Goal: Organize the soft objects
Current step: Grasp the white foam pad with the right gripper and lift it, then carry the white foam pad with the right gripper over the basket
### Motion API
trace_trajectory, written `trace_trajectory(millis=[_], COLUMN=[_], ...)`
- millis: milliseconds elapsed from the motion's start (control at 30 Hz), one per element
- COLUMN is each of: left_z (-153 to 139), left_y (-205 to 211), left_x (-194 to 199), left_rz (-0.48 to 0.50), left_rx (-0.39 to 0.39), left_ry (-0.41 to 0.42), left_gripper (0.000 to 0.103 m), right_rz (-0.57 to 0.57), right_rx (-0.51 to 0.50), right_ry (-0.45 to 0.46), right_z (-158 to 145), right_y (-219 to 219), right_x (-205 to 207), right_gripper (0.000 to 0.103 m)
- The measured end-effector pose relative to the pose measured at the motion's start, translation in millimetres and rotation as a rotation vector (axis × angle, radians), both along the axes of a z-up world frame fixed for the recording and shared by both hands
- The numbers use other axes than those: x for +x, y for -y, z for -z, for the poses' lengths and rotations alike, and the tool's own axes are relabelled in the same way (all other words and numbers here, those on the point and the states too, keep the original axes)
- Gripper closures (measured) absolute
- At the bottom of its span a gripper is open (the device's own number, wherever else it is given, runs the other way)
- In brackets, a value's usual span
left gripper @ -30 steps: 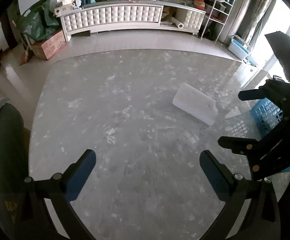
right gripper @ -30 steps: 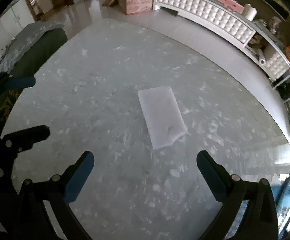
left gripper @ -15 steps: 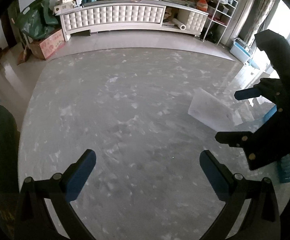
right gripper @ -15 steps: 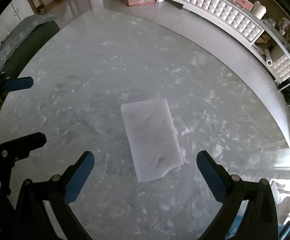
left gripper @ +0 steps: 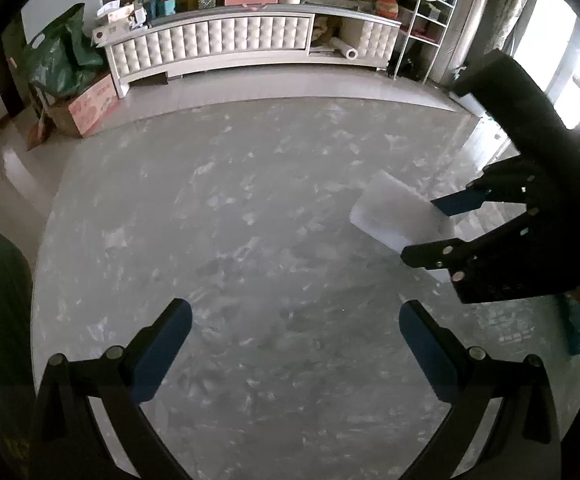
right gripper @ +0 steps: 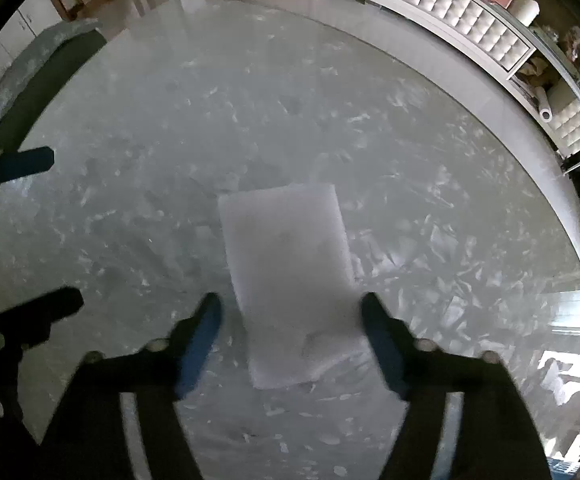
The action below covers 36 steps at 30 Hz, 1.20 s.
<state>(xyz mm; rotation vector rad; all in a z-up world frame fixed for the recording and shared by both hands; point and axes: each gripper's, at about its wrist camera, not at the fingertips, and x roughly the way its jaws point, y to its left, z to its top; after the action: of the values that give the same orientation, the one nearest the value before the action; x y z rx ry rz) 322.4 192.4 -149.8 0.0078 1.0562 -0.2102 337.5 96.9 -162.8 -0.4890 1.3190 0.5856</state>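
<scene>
The right gripper (right gripper: 292, 330), jaws just closing but not yet touching, straddles the near end of the white foam pad (right gripper: 290, 264) lying flat on the table (right gripper: 170, 128), presumably to lift it, while the left gripper (left gripper: 294, 356) hangs open beside the pad.

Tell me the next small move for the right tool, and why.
Probably finish closing on the white foam pad. The right tool has just been closing, its fingers straddle the pad's near end, and a gap shows at the left finger. The left tool is open over bare table.
</scene>
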Motion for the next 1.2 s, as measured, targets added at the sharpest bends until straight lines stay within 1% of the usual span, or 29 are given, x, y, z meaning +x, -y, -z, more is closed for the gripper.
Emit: trace_trajectory(millis=[33,167,267,367,700,833,867,933,1100,1200], left_z=[-2,-6,-11,-21,-81,-103,-108,-120,-148,-164], left_y=[0,2,3,6,35,47,50,57,81,95], left_x=[-1,-3,-8,-17,-64,-84,-88,-99,-124,-138], left_rz=[0.003,0.01,0.015,0.014,0.055,0.058,0.06,0.062,0.077,0.094], left_rx=[-0.001,0.003,0.014,0.017,0.051,0.052,0.048,0.042,0.039,0.035], left_ry=[0.004,0.012,0.021,0.03,0.119,0.149,0.158,0.177,0.208,0.235], left_gripper=[0.0,0.0,0.0,0.0,0.0,0.0,0.0,0.0,0.0,0.0], right_rz=[0.01,0.01,0.021,0.033,0.053,0.063,0.063,0.07,0.09,0.108], right_rx=[0.01,0.018,0.023,0.04,0.134,0.171,0.177,0.195,0.22,0.234], right_ry=[-0.004,0.004,0.025,0.027,0.085,0.126,0.133,0.159,0.206,0.231], right_z=[-1,-1,-8,-21,-91,-121,-127,-143,-171,-179], right_y=[1,2,8,11,43,61,64,75,100,114], right_x=[1,-3,-16,-28,-95,-120,-119,-134,-163,-167], right_gripper=[0.051,0.056,0.056,0.056,0.056,0.056,0.056,0.056,0.056,0.056])
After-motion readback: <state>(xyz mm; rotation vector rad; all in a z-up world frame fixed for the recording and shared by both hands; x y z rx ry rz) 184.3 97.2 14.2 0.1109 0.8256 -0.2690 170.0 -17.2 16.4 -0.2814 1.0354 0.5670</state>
